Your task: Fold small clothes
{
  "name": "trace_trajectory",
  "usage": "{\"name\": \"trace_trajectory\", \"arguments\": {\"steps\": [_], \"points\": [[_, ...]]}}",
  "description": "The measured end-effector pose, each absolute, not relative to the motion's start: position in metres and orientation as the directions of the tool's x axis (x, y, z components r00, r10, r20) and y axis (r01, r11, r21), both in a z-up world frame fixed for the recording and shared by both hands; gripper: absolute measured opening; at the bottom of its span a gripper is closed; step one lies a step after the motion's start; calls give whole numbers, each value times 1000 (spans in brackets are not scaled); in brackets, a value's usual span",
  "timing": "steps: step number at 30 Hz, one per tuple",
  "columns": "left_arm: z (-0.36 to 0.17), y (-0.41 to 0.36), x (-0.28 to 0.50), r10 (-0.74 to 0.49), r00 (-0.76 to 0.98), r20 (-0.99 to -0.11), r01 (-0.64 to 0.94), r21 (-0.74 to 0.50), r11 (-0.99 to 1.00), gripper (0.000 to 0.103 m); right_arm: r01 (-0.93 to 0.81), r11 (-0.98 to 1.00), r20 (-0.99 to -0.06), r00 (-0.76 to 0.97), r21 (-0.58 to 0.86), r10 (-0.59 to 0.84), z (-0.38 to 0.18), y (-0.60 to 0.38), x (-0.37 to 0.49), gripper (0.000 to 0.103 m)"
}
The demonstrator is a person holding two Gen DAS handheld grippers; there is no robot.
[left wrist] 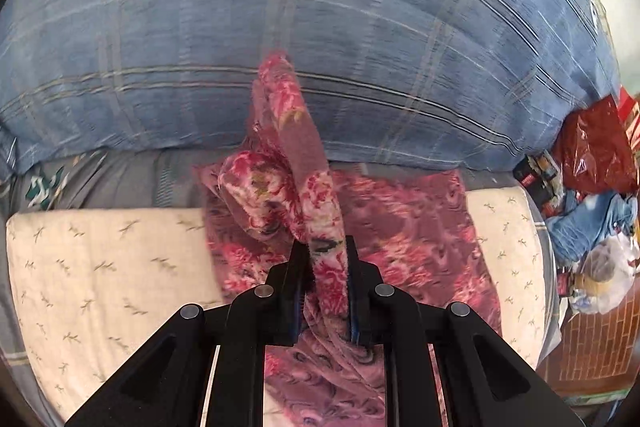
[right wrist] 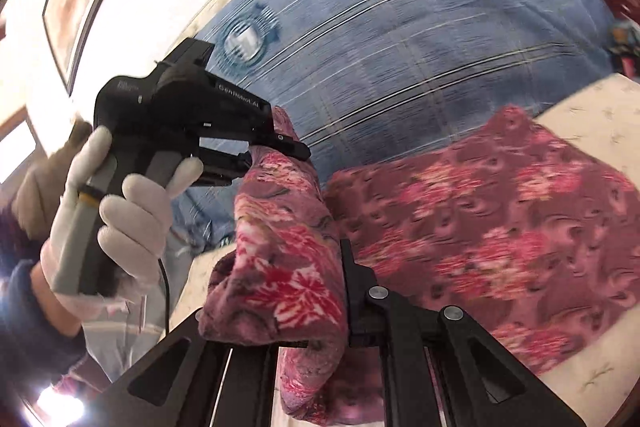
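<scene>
Bright daylight, blown-out window glare, motion blur, fisheye edges

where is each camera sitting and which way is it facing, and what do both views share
Left wrist: sits on the left gripper, looking down along its fingers at the floral cloth pinched between them, over the cream sheet towards the blue plaid bedding.
Right wrist: sits on the right gripper, tilted, shut on a cloth fold; shows the gloved hand holding the left gripper.
Shared: floral cloth, cream sheet, blue plaid bedding.
</scene>
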State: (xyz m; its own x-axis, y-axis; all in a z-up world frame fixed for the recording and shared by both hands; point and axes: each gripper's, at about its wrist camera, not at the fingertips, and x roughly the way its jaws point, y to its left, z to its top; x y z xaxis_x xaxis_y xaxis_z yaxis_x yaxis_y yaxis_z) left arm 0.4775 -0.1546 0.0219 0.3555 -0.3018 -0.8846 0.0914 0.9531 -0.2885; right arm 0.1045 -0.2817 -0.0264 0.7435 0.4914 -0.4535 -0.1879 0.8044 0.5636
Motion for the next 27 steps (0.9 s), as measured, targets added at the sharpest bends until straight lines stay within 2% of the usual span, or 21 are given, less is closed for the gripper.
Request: {"name": "trace_trajectory", "arguments": {"steps": [13,17,24,27], "points": [[3,-258,507,-282,323,-903,129,-253,959,14,-34,648,-366,803,761,471,-35,-381,90,6],[-15,-292,517,-315,282,-906,149,-283,948,7,25,581,-358,810,813,466,-46,-408,86,6],[-37,-350,535,-246,244,-938,252,-183,950,7,83,508,-355,810,857,467,-64,-436,85,6],[-31,-362,543,-208,218,-954,319,-131,939,11,116,518,-399,783,848,478,-71,-435,91,6]]}}
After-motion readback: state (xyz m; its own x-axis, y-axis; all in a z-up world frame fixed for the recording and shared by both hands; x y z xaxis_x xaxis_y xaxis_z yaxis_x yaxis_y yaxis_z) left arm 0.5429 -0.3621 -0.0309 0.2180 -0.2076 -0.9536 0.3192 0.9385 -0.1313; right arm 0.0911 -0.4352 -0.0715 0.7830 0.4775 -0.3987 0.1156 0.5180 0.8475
